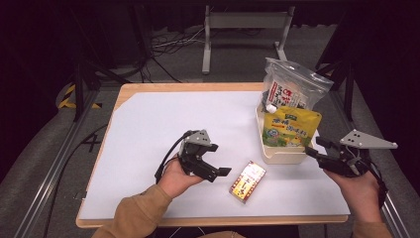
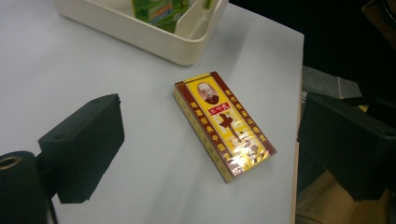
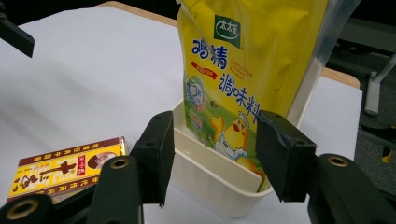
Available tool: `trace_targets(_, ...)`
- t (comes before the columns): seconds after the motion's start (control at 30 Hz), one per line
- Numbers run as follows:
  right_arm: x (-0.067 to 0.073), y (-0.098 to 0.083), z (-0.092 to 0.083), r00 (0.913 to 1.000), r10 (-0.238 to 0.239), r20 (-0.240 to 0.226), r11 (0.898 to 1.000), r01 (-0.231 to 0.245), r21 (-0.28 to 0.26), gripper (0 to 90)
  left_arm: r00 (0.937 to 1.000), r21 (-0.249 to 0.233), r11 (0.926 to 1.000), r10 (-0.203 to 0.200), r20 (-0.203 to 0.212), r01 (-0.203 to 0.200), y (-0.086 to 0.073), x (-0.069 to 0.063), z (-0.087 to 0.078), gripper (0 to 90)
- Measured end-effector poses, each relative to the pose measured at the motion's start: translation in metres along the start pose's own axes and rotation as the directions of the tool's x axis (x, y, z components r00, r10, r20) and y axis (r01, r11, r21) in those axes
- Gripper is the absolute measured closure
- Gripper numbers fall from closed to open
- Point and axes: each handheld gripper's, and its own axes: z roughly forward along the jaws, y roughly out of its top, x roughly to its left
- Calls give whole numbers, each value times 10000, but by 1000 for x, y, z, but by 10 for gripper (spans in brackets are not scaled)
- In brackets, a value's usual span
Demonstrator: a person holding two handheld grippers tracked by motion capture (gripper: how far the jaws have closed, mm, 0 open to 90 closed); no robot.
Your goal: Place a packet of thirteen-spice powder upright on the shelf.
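both grippers apart, box flat on the sheet, pouches in the bin

dark room all round: a grey floor, cables and a metal frame leg behind a wooden table (image 1: 130,90) covered by a white sheet (image 1: 163,129).

the clear pouch (image 1: 292,87) at the back of the cream bin (image 1: 282,154) is partly hidden by the yellow pouch (image 1: 289,126) in front of it, and its print is too small to read from the high view. in the right gripper view the yellow pouch (image 3: 243,70) is cut off at the top. in the left gripper view the bin (image 2: 154,39) is cut off at the top edge.

the left gripper (image 1: 214,159) has its jaws wide apart with nothing between them; it hovers over the sheet just left of the yellow and red box (image 1: 247,181), not touching it. the box (image 2: 223,123) lies flat near the front edge of the table, just short of the bin.

the right gripper (image 1: 314,147) stands partly open, with nothing gripped, close to the bin's near right corner. in its own view the bin's rim (image 3: 219,175) and the yellow pouch sit beyond the gap, with the box (image 3: 65,170) off to one side.
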Motion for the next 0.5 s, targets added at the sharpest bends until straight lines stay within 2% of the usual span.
trace_targets(0.03,0,-1,0,10000,41,-23,10000,-41,-19,464,10000,212,9998,61,-50,-60,3,-2,5,72)
trace_targets(0.07,0,-1,0,10000,41,-23,10000,-41,-19,464,10000,212,9998,61,-50,-60,3,-2,5,58)
trace_targets(0.13,-2,-3,0,9993,356,-86,9989,-358,-311,449,10000,337,9994,25,23,-25,5,-3,10,55)
trace_targets(0.17,-3,-3,1,9991,393,-150,9990,-396,-185,447,10000,401,9992,22,54,-24,5,-5,13,50)
trace_targets(0.23,-2,-3,0,9997,238,56,9996,-237,-144,447,10000,592,9982,68,33,-70,6,-7,18,46)
trace_targets(0.5,-1,-3,1,9999,134,-2,9998,-134,-150,432,9997,1066,9940,235,-17,-232,9,-13,37,42)
